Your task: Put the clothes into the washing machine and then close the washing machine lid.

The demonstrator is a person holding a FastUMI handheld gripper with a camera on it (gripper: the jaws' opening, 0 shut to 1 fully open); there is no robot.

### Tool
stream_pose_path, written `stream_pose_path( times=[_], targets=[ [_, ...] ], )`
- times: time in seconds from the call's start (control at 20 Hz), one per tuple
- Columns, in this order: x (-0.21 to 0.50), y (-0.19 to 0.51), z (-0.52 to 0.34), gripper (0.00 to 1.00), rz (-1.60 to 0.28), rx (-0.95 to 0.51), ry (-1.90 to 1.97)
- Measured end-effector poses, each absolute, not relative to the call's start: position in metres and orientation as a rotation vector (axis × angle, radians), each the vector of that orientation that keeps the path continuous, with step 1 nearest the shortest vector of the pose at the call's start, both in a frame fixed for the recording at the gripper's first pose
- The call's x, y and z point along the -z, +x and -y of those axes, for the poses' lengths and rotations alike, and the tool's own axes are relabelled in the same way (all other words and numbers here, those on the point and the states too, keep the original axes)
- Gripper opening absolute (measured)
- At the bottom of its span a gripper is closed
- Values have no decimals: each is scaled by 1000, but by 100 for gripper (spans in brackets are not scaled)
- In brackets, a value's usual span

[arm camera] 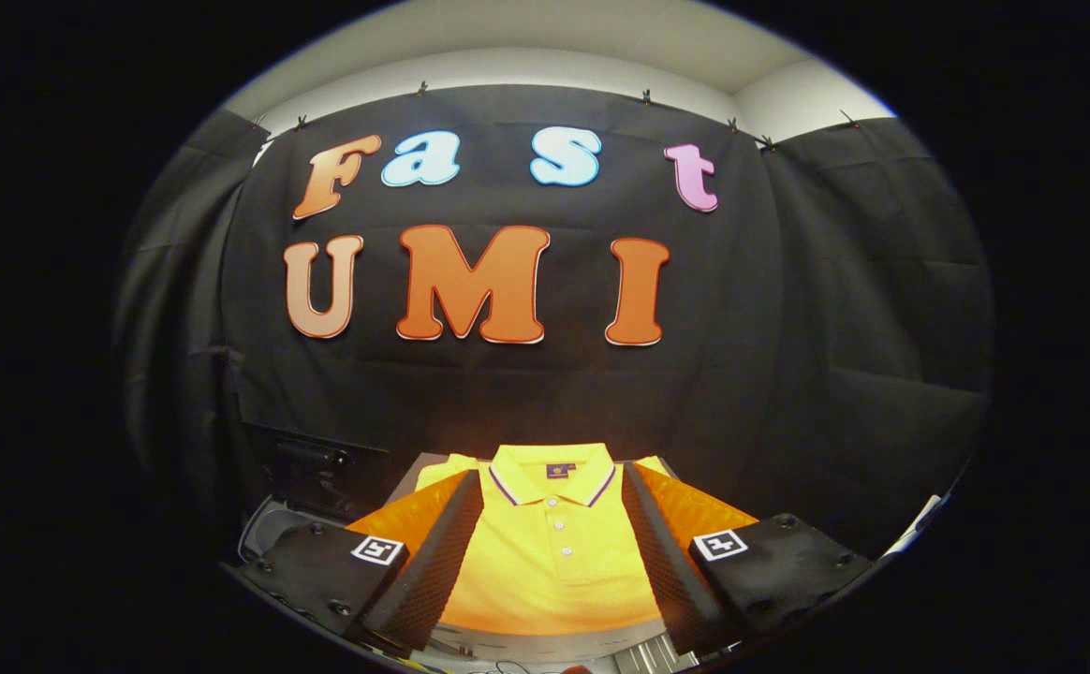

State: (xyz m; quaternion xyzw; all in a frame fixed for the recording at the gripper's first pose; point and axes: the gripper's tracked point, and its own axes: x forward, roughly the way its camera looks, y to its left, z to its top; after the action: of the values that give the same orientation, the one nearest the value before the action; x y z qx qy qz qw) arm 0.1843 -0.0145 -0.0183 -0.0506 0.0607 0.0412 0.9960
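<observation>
The claw (pixel 552 552) stands released, its two fingers spread wide with nothing pressed between them. Each finger wears a dark pad (pixel 433 562) with a fine dotted, rubbery texture on its inner face, and an orange plastic shell on the outer side. Behind the pads sit blocky black housings, each bearing a small square black-and-white marker (pixel 377 549) and fastened with round screws.

In the gap between the fingers, and reaching just beyond their tips, lies a yellow polo shirt (pixel 554 562). It is folded flat with the front up and the collar pointing away from the claw. The knit looks smooth and slightly ribbed at the collar (pixel 552 476), which carries thin dark and white stripes along its edge. A short placket runs down from the collar with small white buttons. Inside the neck sits a small purple label; its writing is too small to read.

The shirt rests on a pale grey tabletop (pixel 425 461). To the left of the shirt, beyond the left finger, a dark boxy object (pixel 316 468) stands partly hidden; what it is cannot be told.
</observation>
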Motion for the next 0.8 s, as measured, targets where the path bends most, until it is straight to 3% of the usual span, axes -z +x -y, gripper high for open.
stream_pose_path(
  times=[0.4, 0.8],
  targets=[
    [98, 273, 25, 97, -334, -73, -62],
    [152, 300, 33, 97, -523, -56, -47]
  ],
)
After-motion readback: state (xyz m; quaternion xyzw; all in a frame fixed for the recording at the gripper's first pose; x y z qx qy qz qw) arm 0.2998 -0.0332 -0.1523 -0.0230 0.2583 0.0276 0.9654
